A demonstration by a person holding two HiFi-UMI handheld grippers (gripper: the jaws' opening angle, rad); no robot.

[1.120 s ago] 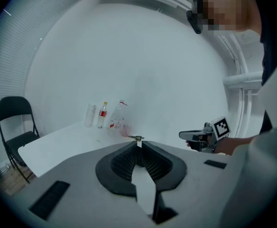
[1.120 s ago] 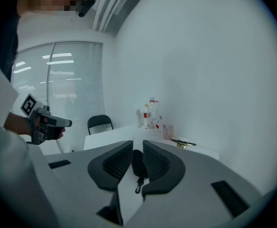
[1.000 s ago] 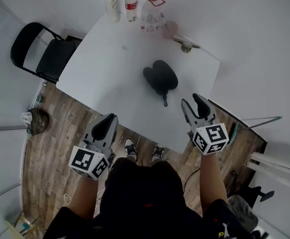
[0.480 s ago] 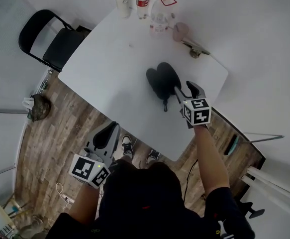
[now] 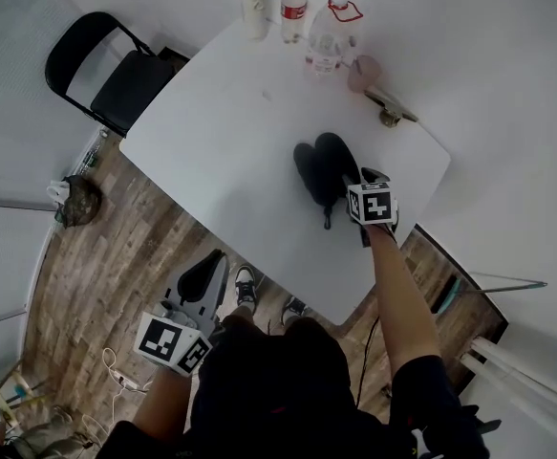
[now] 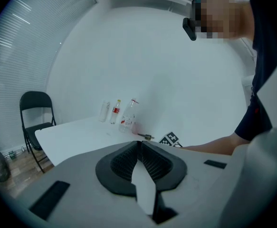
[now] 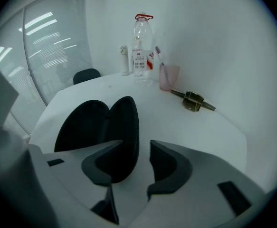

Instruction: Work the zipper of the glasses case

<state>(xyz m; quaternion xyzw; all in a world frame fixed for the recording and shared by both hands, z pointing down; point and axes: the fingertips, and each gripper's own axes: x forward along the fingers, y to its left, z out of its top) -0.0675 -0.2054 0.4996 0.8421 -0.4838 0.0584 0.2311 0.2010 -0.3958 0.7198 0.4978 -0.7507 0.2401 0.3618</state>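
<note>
Right claw (image 5: 362, 176) (image 7: 134, 145): released, pads well apart. The jaws have just been opening, and nothing is pinched. It is angled down over the white table (image 5: 230, 151), right at the glasses case (image 5: 324, 165) (image 7: 124, 122). The case lies unzipped and spread flat, two dark shells side by side. The near end of the right shell shows in the gap by my left pad, and the rest of the case runs ahead and to the left of the claw. I cannot tell whether any pad touches the shell. A thin black tab (image 5: 328, 220) trails from the case's near end, just left of the claw's marker cube. Beyond the claw and slightly right is a brass-coloured metal piece (image 7: 194, 100). Past that is a pink cup (image 7: 169, 77), then a clear bottle (image 7: 140, 56) with a red ring at its neck. A red-labelled bottle (image 5: 294, 10) and a white container (image 5: 254, 12) stand at the far table edge, well apart from the claw. Left claw (image 5: 211, 261) (image 6: 139, 144): clenched, ribbed pads meeting, empty. It is held off the table's near edge over the wood floor (image 5: 116, 256), well apart from the case. A black chair (image 5: 116, 79) stands ahead of it to the left.
</note>
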